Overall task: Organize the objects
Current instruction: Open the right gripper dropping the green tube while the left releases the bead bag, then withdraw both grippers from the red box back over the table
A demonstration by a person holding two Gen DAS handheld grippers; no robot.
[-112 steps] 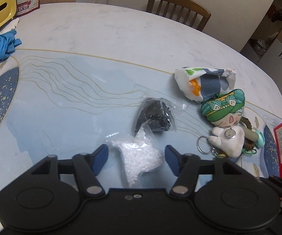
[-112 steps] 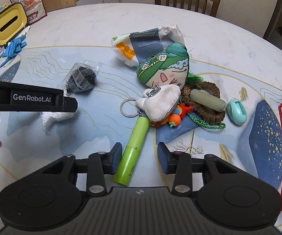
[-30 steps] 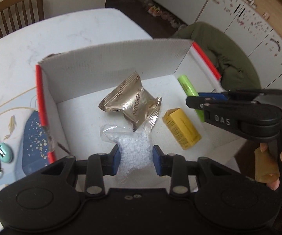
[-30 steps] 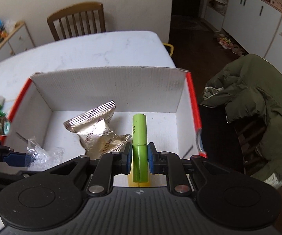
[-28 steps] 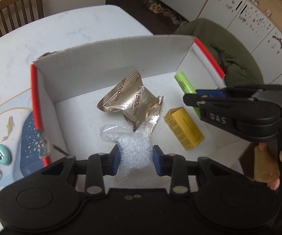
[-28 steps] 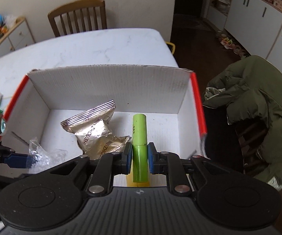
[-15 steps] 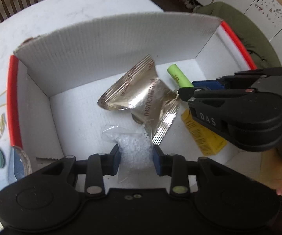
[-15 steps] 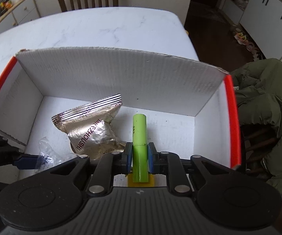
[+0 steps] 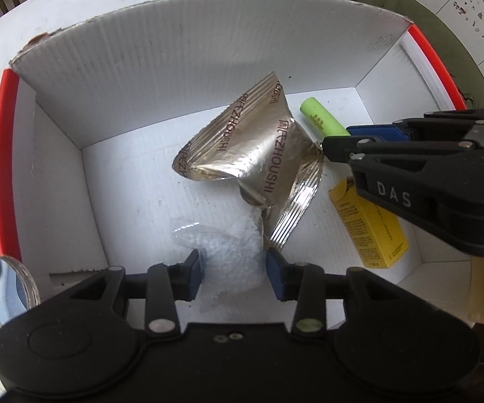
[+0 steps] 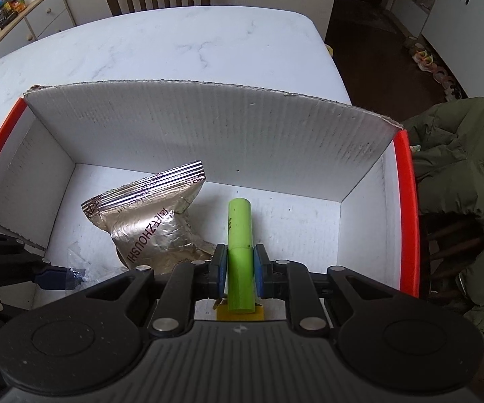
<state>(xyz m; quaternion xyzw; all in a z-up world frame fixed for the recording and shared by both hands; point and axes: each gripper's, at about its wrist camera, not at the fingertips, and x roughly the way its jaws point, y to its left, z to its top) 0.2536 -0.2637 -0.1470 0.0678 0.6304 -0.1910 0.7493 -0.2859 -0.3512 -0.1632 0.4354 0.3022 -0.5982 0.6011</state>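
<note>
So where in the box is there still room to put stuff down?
The box floor is bare on its left side, between the left wall and the silver foil packet, and along the back wall. The right side is crowded: the green tube, the yellow carton and the bag of white beads.

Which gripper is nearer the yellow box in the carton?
Right. The right gripper, shut on the green tube, sits directly over the yellow box; the left gripper holds the bead bag off to the box's side.
</note>
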